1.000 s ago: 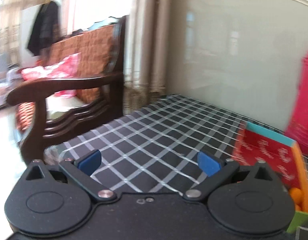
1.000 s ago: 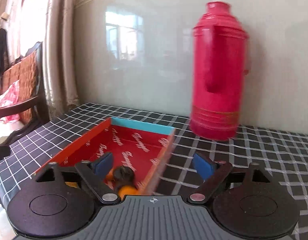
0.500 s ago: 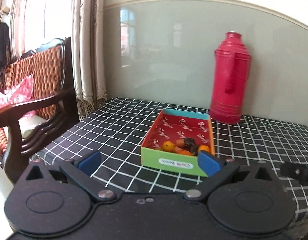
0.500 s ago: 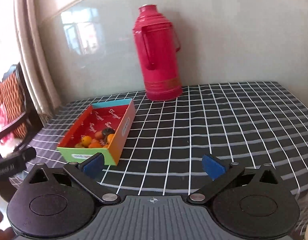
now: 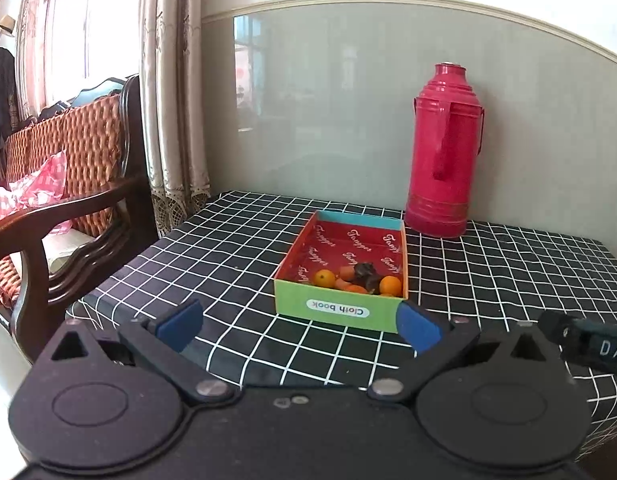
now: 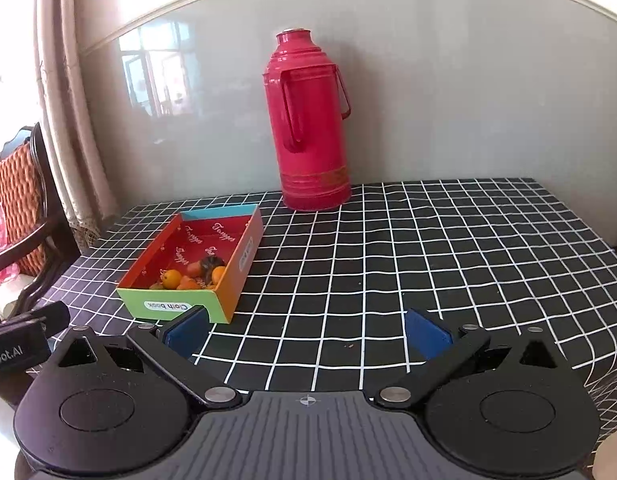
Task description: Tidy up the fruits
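Near the fruit box (image 5: 340,312), left tongs (image 5: 298,326) and right tongs (image 6: 306,332) gape, empty.

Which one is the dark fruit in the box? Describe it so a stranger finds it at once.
Start at the tall red thermos flask by the wall; the shallow red-lined cardboard box lies just in front of it. At the box's near green end sits a fruit cluster; the wrinkled dark brown-black fruit is the only non-orange piece there.
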A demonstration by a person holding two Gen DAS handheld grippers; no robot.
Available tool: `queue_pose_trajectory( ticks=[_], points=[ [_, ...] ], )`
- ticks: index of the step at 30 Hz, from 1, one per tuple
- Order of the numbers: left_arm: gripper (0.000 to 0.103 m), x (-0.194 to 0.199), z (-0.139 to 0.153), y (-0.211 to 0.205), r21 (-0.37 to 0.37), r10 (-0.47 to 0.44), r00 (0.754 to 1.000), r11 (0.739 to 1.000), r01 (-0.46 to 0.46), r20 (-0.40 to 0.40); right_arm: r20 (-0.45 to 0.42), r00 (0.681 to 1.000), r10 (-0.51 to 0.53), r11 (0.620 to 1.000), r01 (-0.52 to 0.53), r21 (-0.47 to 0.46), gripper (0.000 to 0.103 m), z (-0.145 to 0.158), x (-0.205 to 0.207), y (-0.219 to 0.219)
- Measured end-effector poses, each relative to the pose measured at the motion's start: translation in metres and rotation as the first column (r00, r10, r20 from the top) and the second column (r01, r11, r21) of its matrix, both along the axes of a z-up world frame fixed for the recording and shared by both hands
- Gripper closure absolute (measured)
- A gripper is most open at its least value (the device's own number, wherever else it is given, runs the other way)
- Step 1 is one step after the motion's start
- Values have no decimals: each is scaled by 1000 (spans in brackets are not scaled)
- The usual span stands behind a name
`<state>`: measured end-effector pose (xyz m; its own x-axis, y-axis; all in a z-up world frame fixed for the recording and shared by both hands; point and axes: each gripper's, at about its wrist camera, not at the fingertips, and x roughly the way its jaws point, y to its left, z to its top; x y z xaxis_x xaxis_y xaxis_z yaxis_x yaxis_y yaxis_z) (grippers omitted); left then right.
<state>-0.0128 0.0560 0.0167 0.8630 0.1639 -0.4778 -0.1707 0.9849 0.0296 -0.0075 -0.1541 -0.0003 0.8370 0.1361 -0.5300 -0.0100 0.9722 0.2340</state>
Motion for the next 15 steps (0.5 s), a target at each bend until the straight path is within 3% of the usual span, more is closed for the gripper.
queue_pose_trajectory(
  ticks=[15],
  points=[
    [6,-1,1,-1,2,-4,1000,1000,4,5,5,1000,12,1000,-12,-6,0,-1,3,5]
  ],
)
